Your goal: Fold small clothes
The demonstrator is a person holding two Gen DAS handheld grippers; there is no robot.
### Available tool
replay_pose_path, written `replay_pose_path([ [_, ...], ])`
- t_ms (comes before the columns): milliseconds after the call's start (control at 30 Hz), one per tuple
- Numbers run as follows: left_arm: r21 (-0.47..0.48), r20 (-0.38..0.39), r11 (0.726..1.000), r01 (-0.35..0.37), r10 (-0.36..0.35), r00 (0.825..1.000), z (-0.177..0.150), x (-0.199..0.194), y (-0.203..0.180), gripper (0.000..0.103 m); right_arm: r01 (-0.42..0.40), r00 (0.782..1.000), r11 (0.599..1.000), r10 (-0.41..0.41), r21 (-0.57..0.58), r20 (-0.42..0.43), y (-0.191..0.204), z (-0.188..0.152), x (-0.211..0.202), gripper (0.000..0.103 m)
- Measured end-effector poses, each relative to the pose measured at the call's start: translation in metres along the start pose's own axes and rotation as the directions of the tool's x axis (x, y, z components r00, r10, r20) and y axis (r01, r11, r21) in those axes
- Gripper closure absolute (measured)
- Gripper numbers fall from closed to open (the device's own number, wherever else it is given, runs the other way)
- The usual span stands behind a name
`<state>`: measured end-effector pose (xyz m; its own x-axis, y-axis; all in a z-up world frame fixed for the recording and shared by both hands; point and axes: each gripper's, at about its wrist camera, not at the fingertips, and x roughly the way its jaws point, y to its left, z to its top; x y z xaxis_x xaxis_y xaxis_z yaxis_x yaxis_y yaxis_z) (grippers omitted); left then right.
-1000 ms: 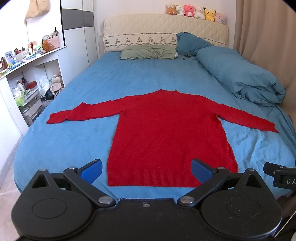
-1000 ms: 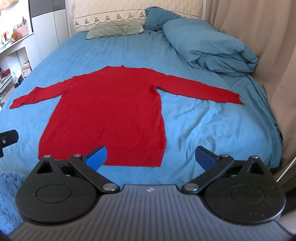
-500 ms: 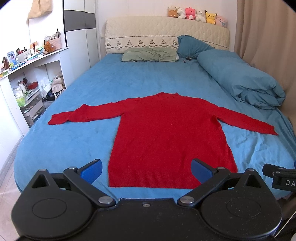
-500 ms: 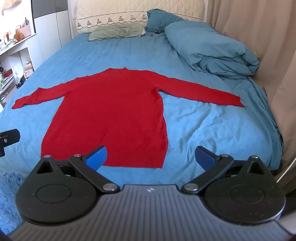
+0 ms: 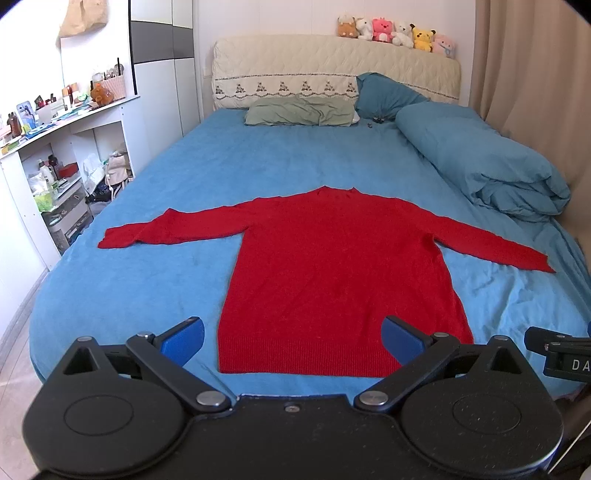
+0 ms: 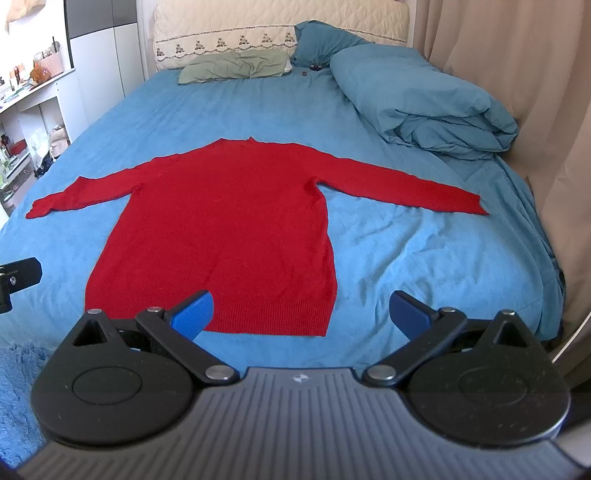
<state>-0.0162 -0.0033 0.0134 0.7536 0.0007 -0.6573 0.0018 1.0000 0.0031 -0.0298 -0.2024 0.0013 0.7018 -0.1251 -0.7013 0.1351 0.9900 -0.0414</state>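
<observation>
One red sweater (image 5: pixel 332 273) lies flat on the blue bed (image 5: pixel 166 280), both sleeves stretched sideways, its ribbed hem near the foot edge and bare sheet open on either side. The left tool (image 5: pixel 291 338) and the right tool (image 6: pixel 301 312) hover above the foot of the bed just short of the hem, each with its two blue fingers spread wide and gripping nothing. One rolled blue duvet (image 5: pixel 480 162) lines the right edge, two pillows (image 5: pixel 299 114) lie at the headboard, and six plush toys (image 5: pixel 395 31) sit on top.
</observation>
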Motion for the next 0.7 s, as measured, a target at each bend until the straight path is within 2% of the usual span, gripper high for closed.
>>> replay_pose_path([
  [433,0.005,0.005,1.000,0.013,-0.013,1.000,0.002,-0.003,-0.002,0.000,0.002,1.000,1.000,-0.002,0.005,0.008,0.000,0.000,-0.003,0.000],
  [567,0.042,0.030,0.998,0.035,-0.037,0.999,0.019,-0.003,-0.014,0.000,0.013,1.000,1.000,-0.013,0.007,0.010,-0.003,0.004,-0.002,0.000],
  [700,0.090,0.085,0.992,0.083,-0.091,0.992,0.053,0.001,-0.036,0.000,0.042,0.999,0.999,-0.042,0.016,0.028,-0.015,0.016,0.000,0.000],
])
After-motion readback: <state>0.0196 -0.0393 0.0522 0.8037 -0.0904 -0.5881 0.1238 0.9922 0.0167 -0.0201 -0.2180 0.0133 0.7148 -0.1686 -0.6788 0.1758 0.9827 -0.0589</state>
